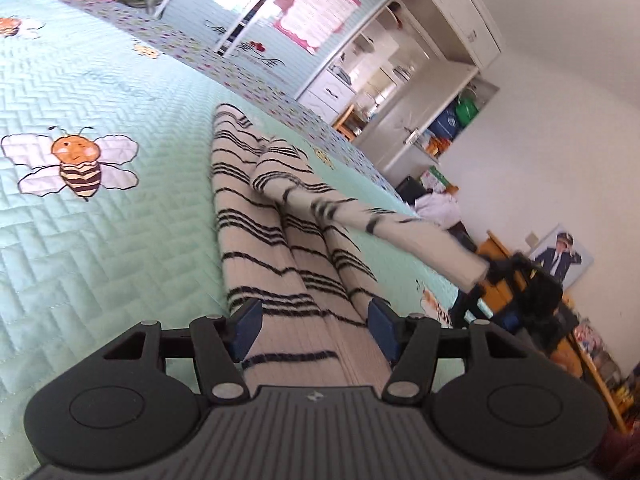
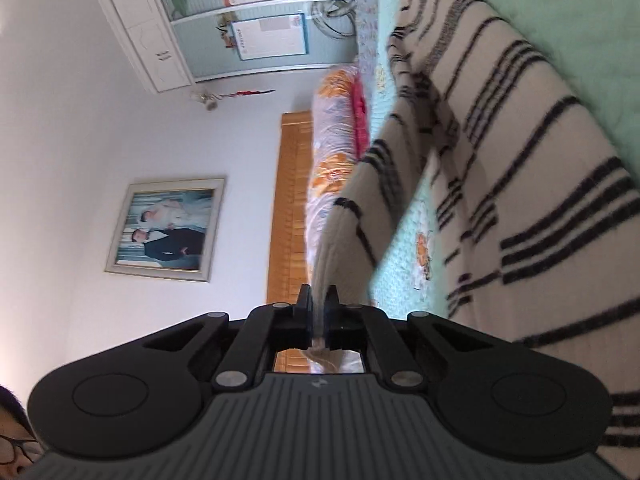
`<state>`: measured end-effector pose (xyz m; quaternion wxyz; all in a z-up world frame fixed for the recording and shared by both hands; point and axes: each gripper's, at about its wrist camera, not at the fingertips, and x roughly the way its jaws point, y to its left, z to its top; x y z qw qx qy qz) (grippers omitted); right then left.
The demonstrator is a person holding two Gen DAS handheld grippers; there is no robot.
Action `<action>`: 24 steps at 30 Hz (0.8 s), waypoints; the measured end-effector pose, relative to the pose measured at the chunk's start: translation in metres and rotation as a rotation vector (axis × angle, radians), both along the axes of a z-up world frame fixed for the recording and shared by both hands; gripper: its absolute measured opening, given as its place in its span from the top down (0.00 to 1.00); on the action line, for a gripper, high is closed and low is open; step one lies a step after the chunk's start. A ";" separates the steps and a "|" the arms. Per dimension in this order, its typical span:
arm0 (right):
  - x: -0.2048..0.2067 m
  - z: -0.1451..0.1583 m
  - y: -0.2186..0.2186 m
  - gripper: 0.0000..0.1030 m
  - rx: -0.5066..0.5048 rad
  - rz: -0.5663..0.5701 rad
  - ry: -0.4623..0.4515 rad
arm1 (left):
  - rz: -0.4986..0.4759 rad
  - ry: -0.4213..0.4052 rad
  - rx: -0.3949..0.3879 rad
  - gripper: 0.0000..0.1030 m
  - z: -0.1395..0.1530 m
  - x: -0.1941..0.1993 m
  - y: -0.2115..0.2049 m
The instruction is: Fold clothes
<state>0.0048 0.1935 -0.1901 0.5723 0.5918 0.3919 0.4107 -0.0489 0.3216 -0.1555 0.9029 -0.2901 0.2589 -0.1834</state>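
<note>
Two grippers work a cream sweater (image 1: 280,256) with black stripes that lies along a mint quilted bedspread (image 1: 100,240) on the bed. The left gripper (image 1: 316,320) has its jaws spread apart, straddling the near end of the sweater; the knit runs between the blue pads (image 1: 250,320) and away ahead of them, and the pads do not press on it. The right gripper (image 2: 318,322) has its jaws closed on the cuff of a sleeve (image 2: 352,224), which rises from the bed and stretches straight ahead of the jaws back to the sweater's body. In the left wrist view that sleeve crosses ahead and to the right of the jaws, lifted off the bed.
</note>
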 end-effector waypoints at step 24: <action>-0.020 -0.008 0.008 0.97 -0.473 0.027 -0.184 | 0.025 -0.035 0.057 0.39 0.014 0.027 -0.028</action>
